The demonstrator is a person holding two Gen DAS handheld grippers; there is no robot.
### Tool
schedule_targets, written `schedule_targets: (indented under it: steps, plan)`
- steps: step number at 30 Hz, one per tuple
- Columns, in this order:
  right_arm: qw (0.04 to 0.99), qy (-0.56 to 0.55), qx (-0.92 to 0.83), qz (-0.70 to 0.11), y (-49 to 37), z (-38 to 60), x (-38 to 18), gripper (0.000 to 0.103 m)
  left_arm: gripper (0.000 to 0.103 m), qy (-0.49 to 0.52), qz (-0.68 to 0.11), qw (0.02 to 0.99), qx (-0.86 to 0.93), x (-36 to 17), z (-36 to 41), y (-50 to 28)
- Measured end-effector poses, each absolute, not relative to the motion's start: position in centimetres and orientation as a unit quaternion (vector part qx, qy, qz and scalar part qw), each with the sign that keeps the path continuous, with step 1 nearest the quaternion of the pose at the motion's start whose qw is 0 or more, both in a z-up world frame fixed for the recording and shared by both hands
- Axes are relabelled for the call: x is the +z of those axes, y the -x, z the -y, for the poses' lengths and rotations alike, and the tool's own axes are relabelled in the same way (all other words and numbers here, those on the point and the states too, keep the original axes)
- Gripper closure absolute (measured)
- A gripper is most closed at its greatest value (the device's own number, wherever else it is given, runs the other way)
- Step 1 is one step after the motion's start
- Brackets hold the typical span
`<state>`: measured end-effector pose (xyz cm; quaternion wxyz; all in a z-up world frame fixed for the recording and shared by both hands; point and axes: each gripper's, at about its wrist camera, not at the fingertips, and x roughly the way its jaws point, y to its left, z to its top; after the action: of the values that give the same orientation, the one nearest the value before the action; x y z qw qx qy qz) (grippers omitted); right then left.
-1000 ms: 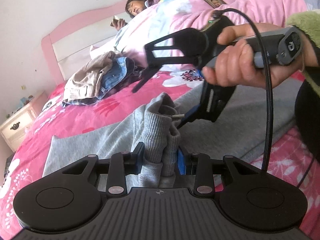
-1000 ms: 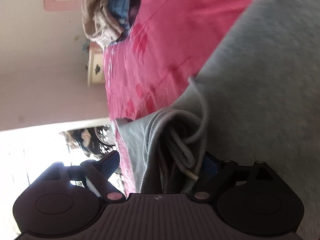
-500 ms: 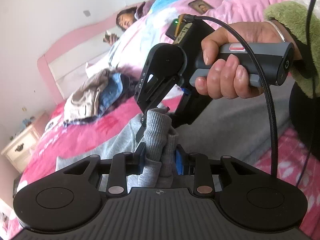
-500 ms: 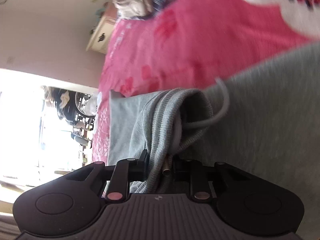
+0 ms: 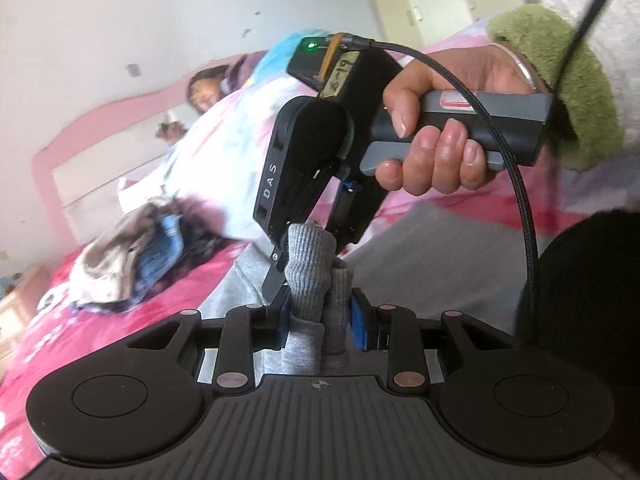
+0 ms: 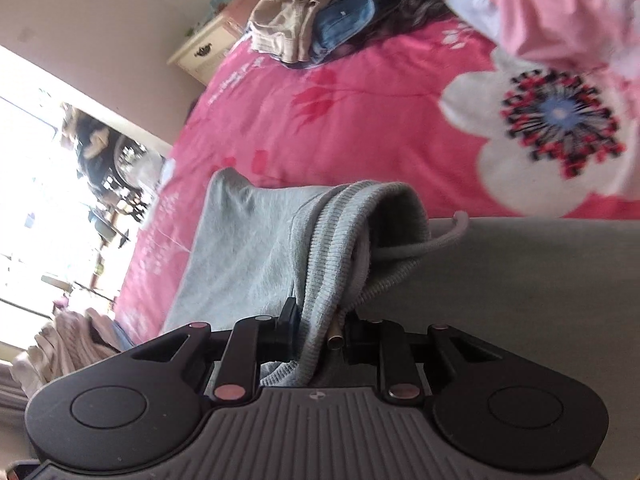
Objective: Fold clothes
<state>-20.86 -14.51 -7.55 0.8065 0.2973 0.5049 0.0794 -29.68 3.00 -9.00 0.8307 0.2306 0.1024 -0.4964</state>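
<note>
A grey sweat garment (image 6: 248, 248) with a ribbed band and a drawstring (image 6: 420, 248) lies across the pink bedspread. My left gripper (image 5: 320, 316) is shut on a bunched piece of the ribbed band (image 5: 310, 268), which stands up between its fingers. My right gripper (image 6: 320, 330) is shut on the folded ribbed edge, and the drawstring's metal tip (image 6: 335, 338) pokes out beside its fingers. In the left wrist view a hand (image 5: 432, 160) holds the right gripper (image 5: 296, 256) just beyond the same bunch, almost touching the left one.
A pile of beige and denim clothes (image 5: 132, 256) (image 6: 316, 24) sits farther up the pink floral bedspread (image 6: 360, 112). A person (image 5: 204, 92) lies under a pink and white quilt by the headboard. A cream nightstand (image 6: 208, 48) stands beside the bed.
My right gripper closed on the ribbed edge, then swung round and drew in close to the left gripper. Both now hold the band higher off the bed.
</note>
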Motion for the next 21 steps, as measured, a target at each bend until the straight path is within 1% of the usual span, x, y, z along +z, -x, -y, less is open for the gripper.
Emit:
schedule_targets:
  steps: [6, 12, 16, 21]
  plan:
    - [0.816, -0.243, 0.065, -0.521, 22.8, 17.4, -5.8, 0.08, 0.074, -0.228, -0.084, 0.804, -0.542, -8.8, 0.3, 30.7]
    - [0.809, -0.205, 0.041, -0.549, 24.0, 19.6, -6.1, 0.08, 0.074, -0.217, -0.095, 0.78, -0.579, -9.5, 2.9, 30.8]
    - [0.805, -0.186, 0.031, -0.562, 24.6, 20.6, -6.9, 0.08, 0.075, -0.193, -0.12, 0.769, -0.598, -10.3, 4.4, 30.4]
    - [0.801, -0.173, 0.015, -0.573, 25.4, 21.9, -8.1, 0.08, 0.075, -0.139, -0.185, 0.749, -0.62, -11.3, 6.3, 28.8]
